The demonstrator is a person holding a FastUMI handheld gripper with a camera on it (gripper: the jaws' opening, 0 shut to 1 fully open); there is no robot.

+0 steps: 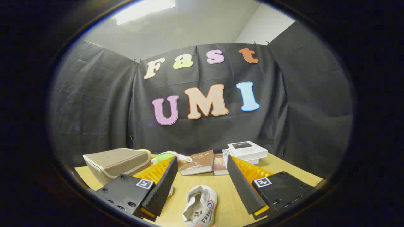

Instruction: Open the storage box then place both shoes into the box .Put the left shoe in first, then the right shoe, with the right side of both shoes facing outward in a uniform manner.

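Lying between the claw's [202,186] spread fingers, white shoe [200,206] on the wooden surface [227,201], long axis running away from the claw, opening facing up, claw wide apart, gripping nothing, closed beige storage box [116,162] beyond the left finger.

Pretty plain booth setup here: black cloth [94,104] draped all around as the wall, a bit wrinkled, hanging in panels that meet at seams around 11 and 1 o'clock. Above it there's a white wall [189,28] and, up at 11 o'clock, a bright ceiling light [143,11] glaring. At 1 o'clock a second white wall [268,23] meets it in a corner. Down at 6 o'clock it's a light wood table [284,164] running back until it meets the cloth.
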